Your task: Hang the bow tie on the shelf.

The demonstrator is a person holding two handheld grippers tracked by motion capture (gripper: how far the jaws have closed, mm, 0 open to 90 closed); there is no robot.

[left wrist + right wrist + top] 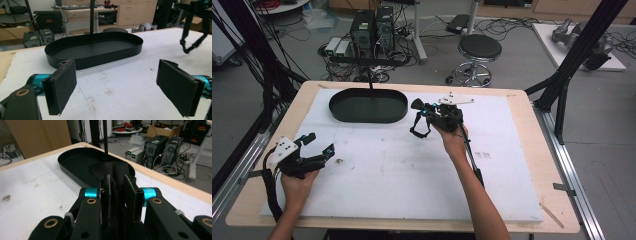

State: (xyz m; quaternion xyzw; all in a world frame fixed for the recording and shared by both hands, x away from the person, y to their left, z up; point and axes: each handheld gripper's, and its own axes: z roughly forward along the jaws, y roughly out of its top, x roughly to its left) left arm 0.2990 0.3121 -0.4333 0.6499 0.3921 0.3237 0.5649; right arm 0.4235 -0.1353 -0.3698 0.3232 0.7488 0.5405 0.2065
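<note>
Right jaws: narrow, clamped on a black strap (420, 126).
Right gripper (424, 111): raised above the desk, just right of the tray (368, 106).
Strap: hangs in loops below the right gripper, clear of the white mat (402, 165).
Left jaws: wide, nothing between them.
Left gripper (319, 145): low over the mat's left side, well apart from the strap.

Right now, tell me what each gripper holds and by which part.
The right gripper is shut on a black strap, pinched at its top so its loop dangles beside the black tray. The left gripper is open and holds nothing.
</note>
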